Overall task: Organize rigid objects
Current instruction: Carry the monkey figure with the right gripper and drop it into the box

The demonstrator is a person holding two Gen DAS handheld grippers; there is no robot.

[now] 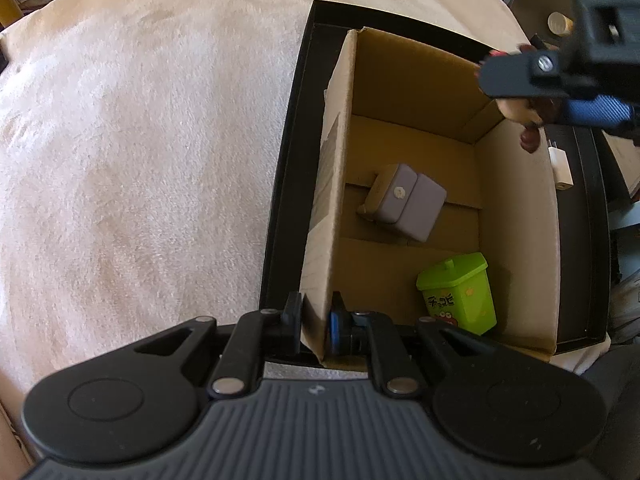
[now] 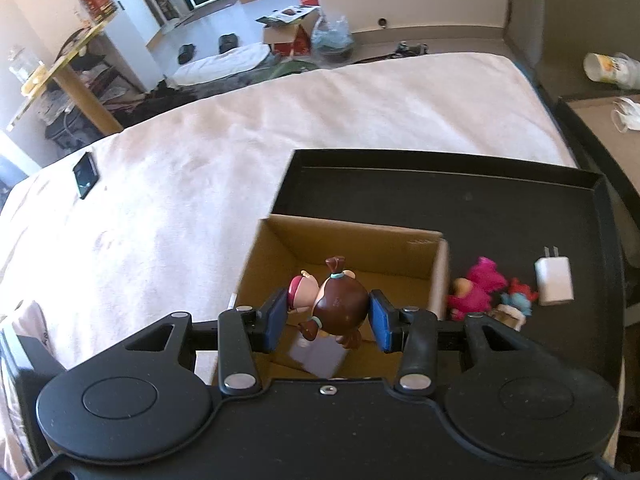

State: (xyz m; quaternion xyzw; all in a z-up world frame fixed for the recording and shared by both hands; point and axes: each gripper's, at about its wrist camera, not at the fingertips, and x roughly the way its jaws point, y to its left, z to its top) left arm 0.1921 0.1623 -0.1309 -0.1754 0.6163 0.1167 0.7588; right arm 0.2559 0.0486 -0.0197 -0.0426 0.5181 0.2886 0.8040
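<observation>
An open cardboard box (image 1: 516, 216) stands in a black tray (image 1: 284, 200) on the bed. Inside lie a lilac case (image 1: 408, 208) and a green toy bin (image 1: 460, 294). My left gripper (image 1: 316, 320) is shut on the box's left wall at its near corner. My right gripper (image 2: 330, 314) is shut on a brown-haired doll figure (image 2: 338, 304) and holds it above the box (image 2: 352, 240); it also shows at the upper right of the left wrist view (image 1: 516, 80). The lilac case (image 2: 318, 356) is below the doll.
In the tray (image 2: 440, 188) right of the box lie a pink toy (image 2: 476, 286), a small red and blue figure (image 2: 518, 298) and a white charger (image 2: 554, 280). A phone (image 2: 85, 174) lies on the cream blanket (image 2: 240, 140) at left. Cups stand beyond the bed at right.
</observation>
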